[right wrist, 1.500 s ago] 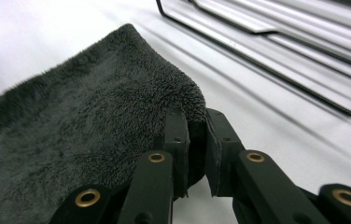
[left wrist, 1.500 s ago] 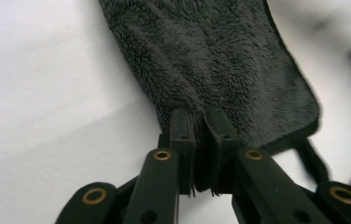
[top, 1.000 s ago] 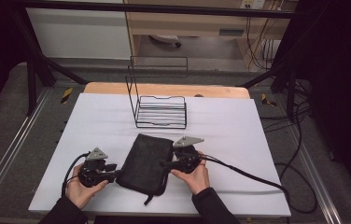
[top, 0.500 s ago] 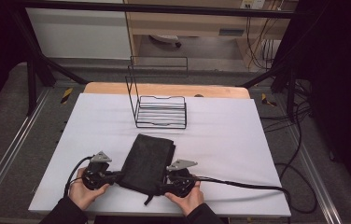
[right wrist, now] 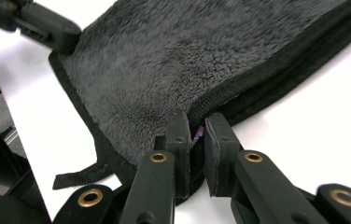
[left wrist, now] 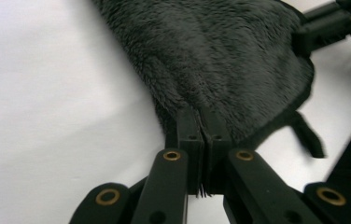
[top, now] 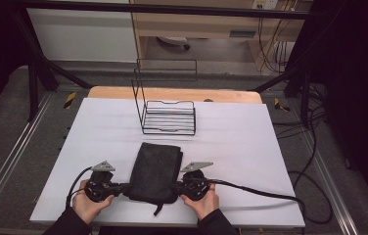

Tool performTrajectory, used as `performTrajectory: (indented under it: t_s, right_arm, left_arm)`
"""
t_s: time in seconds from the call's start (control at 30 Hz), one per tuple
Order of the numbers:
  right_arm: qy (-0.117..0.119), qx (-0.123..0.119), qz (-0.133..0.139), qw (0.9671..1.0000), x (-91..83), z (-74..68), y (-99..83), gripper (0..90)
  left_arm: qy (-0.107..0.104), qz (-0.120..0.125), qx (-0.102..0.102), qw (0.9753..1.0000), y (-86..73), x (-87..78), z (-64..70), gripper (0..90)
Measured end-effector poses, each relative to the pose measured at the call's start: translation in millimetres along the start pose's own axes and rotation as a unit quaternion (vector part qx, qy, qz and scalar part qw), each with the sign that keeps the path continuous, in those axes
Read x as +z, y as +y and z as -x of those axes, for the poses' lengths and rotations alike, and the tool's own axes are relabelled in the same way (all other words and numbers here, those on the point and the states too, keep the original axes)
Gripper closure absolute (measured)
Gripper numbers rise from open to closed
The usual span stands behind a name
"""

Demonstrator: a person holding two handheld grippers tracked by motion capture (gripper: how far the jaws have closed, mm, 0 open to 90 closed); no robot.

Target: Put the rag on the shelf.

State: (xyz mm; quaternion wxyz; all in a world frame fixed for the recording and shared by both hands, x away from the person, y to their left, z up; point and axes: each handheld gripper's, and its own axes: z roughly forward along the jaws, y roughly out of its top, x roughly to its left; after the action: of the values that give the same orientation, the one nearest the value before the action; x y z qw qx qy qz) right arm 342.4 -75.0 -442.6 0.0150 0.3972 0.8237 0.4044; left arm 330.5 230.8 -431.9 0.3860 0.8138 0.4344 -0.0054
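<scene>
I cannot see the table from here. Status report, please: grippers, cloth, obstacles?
Left gripper and right gripper: jaws shut on near corners of the folded dark grey fleece cloth. Cloth flat on white table. Black wire rack stands beyond, apart.

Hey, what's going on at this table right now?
A person holds a gripper in each hand and works on a folded dark fleece cloth lying on the white table. The left gripper and the right gripper each pinch a near corner of it. A wire rack stands behind, untouched.
</scene>
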Motion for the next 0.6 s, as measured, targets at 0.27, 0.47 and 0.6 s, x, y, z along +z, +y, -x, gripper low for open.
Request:
performTrajectory:
  t_s: [0.27,0.47,0.6]
  right_arm:
    - [0.011,-0.008,-0.023,0.9996,-3.4,3.6,-5.4,78.2]
    - [0.016,-0.026,0.002,0.9995,-3.9,4.1,-4.5,59.9]
    - [0.001,-0.048,0.039,0.9981,-10.0,8.9,-0.2,35.8]
  left_arm:
    - [0.034,-0.009,0.019,0.9992,-3.8,-1.6,13.6,88.1]
    - [0.046,-0.014,0.032,0.9983,-3.4,-2.9,10.1,87.6]
    - [0.047,0.003,0.05,0.9976,1.3,-7.4,6.9,77.8]
